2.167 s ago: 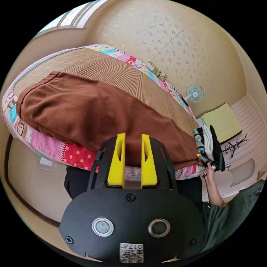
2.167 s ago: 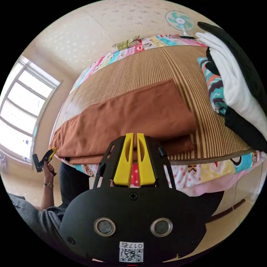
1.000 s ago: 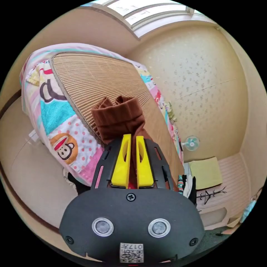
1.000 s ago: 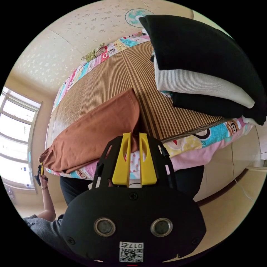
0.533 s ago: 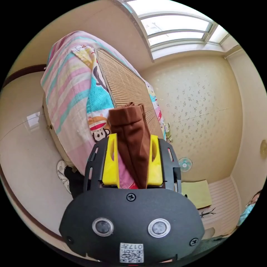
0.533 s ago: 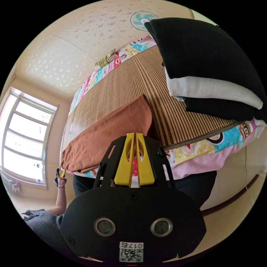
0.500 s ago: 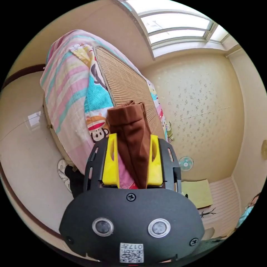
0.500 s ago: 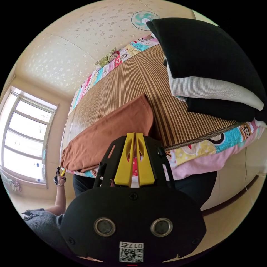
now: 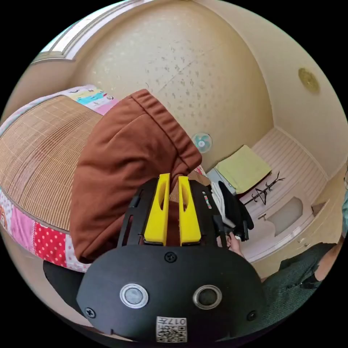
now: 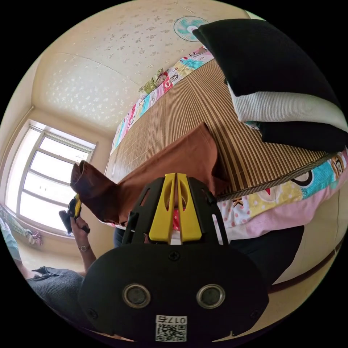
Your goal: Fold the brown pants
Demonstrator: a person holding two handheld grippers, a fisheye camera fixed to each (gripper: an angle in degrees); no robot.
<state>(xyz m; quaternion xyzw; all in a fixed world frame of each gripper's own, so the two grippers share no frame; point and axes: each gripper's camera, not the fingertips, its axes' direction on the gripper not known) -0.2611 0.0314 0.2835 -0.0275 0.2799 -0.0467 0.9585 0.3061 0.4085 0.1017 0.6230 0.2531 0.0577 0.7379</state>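
Note:
The brown pants lie lengthwise along the near edge of a bamboo mat on the bed. My right gripper is shut on their near end by the mat's edge. The other end of the pants is lifted off the bed and hangs in a bunch, hem uppermost, with my left gripper shut on it. In the right gripper view the left gripper holds that raised end in a person's hand. In the left gripper view the right gripper sits low beside the bed.
A stack of folded black and white clothes stands on the mat just right of the pants. A patterned quilt hangs over the bed's side. A fan stands beyond the bed, a window is at the left. The person's grey sleeve is near.
My left gripper was open around the pants' far end; now it is shut on it and has raised it off the bed toward the right gripper. The right gripper stays shut.

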